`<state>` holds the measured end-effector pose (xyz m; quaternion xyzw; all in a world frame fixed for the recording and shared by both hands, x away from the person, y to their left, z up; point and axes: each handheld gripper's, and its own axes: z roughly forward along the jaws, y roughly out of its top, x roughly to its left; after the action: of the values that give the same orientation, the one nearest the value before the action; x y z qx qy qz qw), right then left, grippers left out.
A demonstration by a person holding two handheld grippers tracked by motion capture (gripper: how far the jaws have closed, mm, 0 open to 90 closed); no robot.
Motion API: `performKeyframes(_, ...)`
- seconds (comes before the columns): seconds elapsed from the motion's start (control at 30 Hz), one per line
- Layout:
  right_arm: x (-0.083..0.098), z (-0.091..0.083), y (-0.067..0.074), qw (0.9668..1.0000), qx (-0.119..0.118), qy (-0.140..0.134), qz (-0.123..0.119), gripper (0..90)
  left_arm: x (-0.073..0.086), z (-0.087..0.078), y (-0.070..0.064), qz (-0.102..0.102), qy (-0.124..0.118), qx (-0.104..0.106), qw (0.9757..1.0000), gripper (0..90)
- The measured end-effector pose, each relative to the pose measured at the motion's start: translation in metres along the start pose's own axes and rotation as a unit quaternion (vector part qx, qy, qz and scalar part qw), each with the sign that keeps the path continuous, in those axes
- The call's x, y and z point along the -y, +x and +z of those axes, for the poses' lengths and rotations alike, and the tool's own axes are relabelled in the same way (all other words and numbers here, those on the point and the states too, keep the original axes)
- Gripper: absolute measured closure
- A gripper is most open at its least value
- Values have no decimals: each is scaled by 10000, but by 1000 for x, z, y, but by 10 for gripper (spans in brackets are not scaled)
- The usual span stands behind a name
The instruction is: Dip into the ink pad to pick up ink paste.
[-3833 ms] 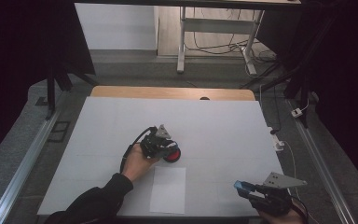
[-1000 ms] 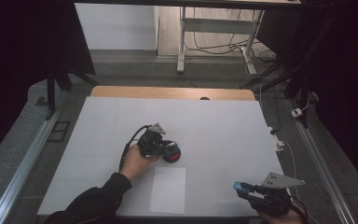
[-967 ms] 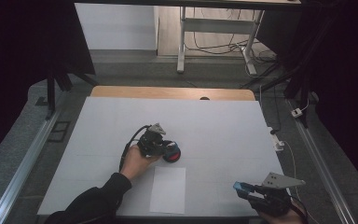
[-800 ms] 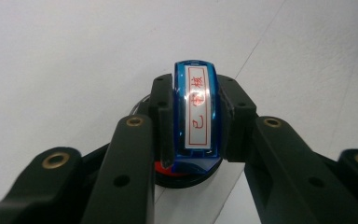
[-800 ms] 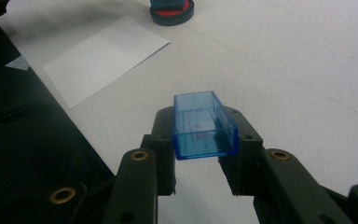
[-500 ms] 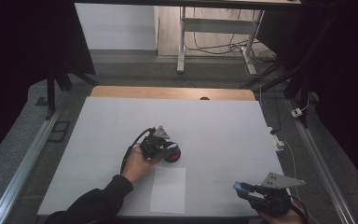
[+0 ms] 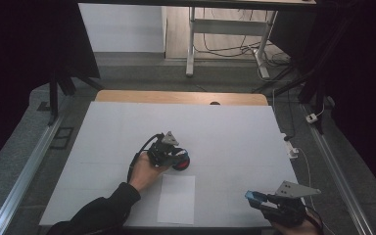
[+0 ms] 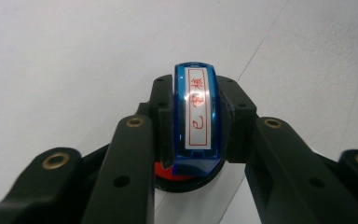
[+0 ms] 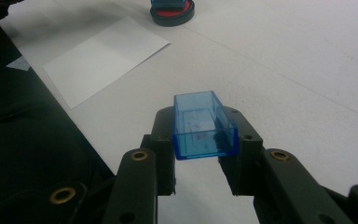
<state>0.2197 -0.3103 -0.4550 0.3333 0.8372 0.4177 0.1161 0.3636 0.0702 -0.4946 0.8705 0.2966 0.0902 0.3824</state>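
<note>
Near the centre of the high view, the left hand-held gripper (image 7: 176, 157) was clamped on a blue stamp (image 8: 196, 116), pressing it onto a red ink pad (image 7: 181, 162). At the lower right, the right hand-held gripper (image 7: 255, 198) held the stamp's clear blue cap (image 9: 204, 125) clear of the surface (image 7: 235, 132). A tilted lift might have dragged the pad along or inked the stamp unevenly. An off-square press on the white paper (image 7: 176, 198) below could have smudged the mark, and the slick cap might have slipped.
</note>
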Motion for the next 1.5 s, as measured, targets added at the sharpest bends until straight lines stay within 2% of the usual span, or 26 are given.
performKeyframes(0.27, 0, -1, 0, 10000, 19, 5, -4, 679, -5, -11, 0, -33, -112, 44, 9999, 698)
performKeyframes(0.57, 0, -1, 0, 10000, 13, -4, -12, 679, -6, -26, -3, -115, -234, 269, 9993, 696)
performKeyframes(0.77, 0, -1, 0, 10000, 11, -4, -17, 679, -7, -40, -7, -63, -323, 299, 9990, 696)
performKeyframes(1.2, 0, -1, 0, 10000, 9, -1, -11, 679, -2, -64, -15, -291, -498, 499, 9971, 696)
performKeyframes(1.33, 0, -1, 0, 10000, 7, -2, -19, 679, -1, -68, -20, -231, -536, 531, 9969, 696)
performKeyframes(1.5, 0, -1, 0, 10000, -17, -10, -21, 679, 0, -74, -28, 8, -587, 520, 9969, 696)
